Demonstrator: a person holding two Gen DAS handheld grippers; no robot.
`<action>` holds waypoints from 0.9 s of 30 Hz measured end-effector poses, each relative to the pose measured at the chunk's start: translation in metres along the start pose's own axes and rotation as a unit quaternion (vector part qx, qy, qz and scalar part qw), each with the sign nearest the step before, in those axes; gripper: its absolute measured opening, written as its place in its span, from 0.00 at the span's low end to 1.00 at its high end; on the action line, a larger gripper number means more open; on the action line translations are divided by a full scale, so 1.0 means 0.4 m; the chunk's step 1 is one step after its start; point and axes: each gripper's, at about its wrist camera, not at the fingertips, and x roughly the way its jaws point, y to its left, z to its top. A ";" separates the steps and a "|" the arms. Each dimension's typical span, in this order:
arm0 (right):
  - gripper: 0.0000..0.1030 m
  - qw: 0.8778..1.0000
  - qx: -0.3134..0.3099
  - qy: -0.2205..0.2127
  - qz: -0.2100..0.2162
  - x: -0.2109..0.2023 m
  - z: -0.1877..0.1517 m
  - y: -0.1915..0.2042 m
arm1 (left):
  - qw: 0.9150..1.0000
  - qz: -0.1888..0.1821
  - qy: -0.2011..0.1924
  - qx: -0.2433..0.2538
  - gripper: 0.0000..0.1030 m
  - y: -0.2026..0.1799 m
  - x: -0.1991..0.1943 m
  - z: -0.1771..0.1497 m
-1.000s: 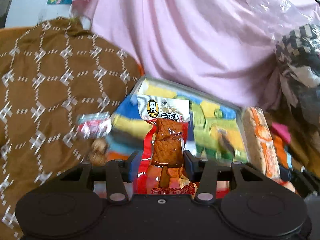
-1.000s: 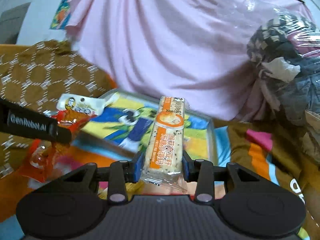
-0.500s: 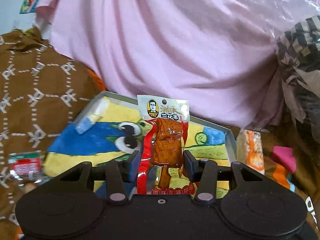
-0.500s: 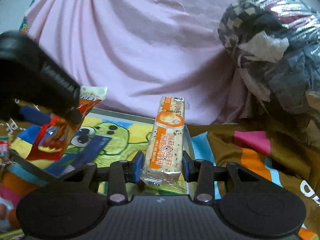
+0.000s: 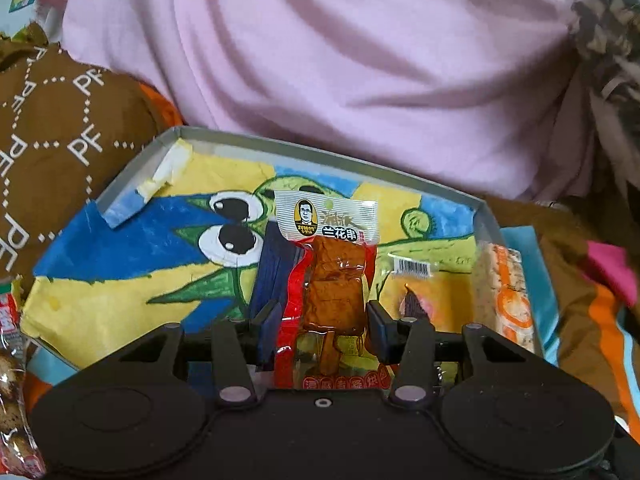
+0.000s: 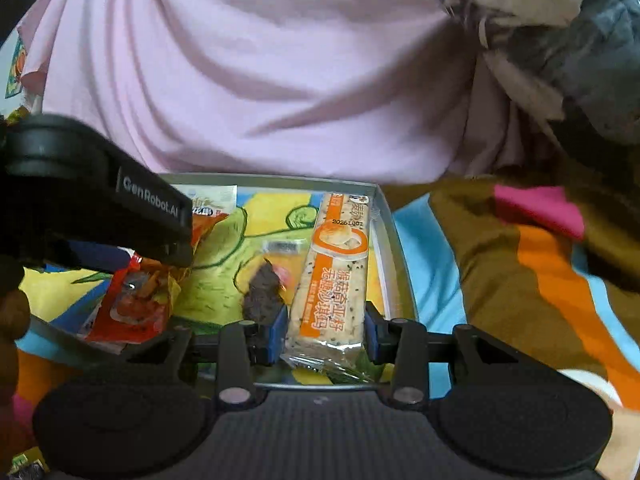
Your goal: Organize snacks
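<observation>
My left gripper (image 5: 323,322) is shut on a red packet of brown tofu strips (image 5: 332,280), held upright over the shallow grey tray (image 5: 280,148) with a cartoon picture on its floor. My right gripper (image 6: 325,330) is shut on an orange-and-white biscuit bar (image 6: 332,280), held over the tray's right side (image 6: 390,228). A small clear packet with a dark purple snack (image 6: 262,292) lies in the tray, also visible as the dark snack (image 5: 412,306). In the right wrist view the left gripper's black body (image 6: 100,204) hangs at left with its red packet (image 6: 132,300). The biscuit bar (image 5: 506,292) shows at the tray's right edge.
A pink cloth (image 5: 340,60) bulges behind the tray. A brown patterned fabric (image 5: 52,120) lies to the left, a striped colourful blanket (image 6: 520,260) to the right. A dark crumpled bag (image 6: 560,40) sits at the upper right. More snack packets (image 5: 12,360) lie at the far left.
Both grippers have moved over the tray with their packets and come lower. The tray now fills the middle of both views, and the biscuit bar sits over its right side.
</observation>
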 end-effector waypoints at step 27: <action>0.96 1.000 0.010 0.000 0.000 -0.031 0.027 0.003 | 1.000 0.025 -0.013 -0.006 0.87 0.014 -0.063 0.029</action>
